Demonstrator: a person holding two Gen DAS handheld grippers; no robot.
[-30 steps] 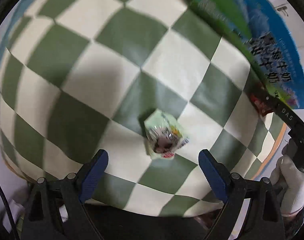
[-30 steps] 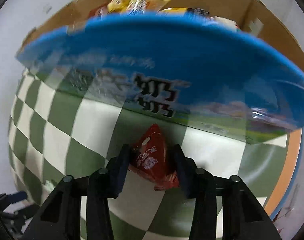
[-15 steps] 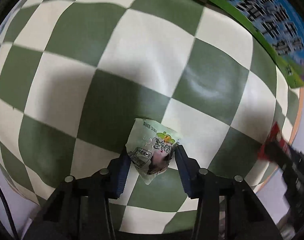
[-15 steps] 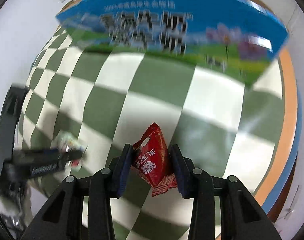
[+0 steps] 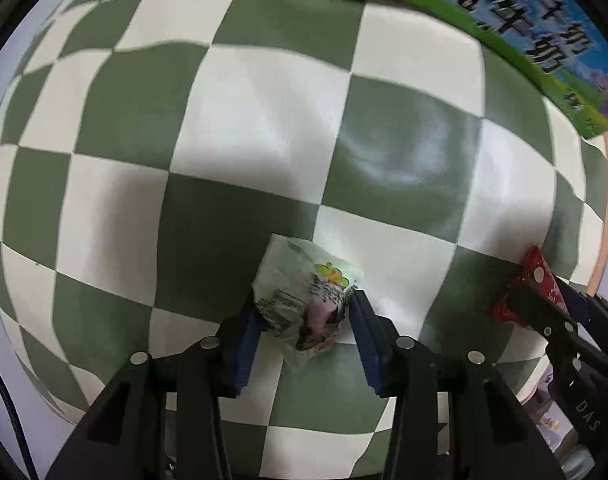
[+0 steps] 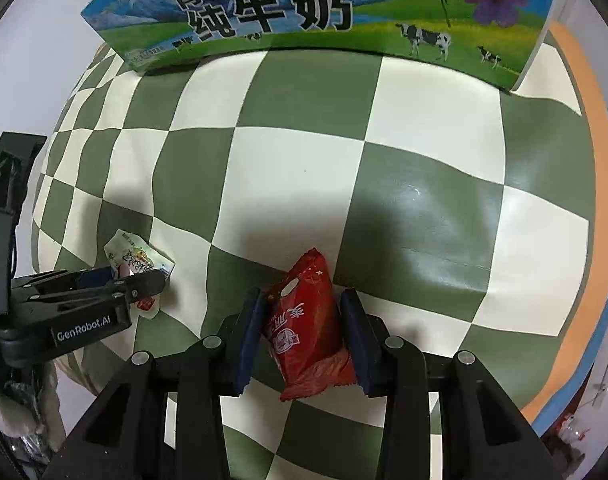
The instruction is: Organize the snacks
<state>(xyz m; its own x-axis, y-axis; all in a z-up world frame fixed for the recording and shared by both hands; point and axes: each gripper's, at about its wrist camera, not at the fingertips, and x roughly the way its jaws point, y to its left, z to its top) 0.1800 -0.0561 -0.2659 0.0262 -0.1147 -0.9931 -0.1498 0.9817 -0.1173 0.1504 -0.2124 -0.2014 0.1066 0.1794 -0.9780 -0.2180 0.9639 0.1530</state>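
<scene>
A pale green packet (image 5: 300, 300) is pinched by the just-closed left gripper (image 5: 302, 320) and a red packet (image 6: 304, 320) by the right gripper (image 6: 302, 332), both well short of the milk carton (image 6: 304, 12); either slick wrapper could be squeezed free.

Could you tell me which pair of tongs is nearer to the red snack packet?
Right. The right tongs are clamped on the red snack packet; the left tongs sit off to its left, gripping the pale green packet.

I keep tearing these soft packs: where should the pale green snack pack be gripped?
Across its puffy middle, from above, as the left gripper does now: the pale green snack pack lies flat on the checkered cloth, so its side edges are free.
</scene>
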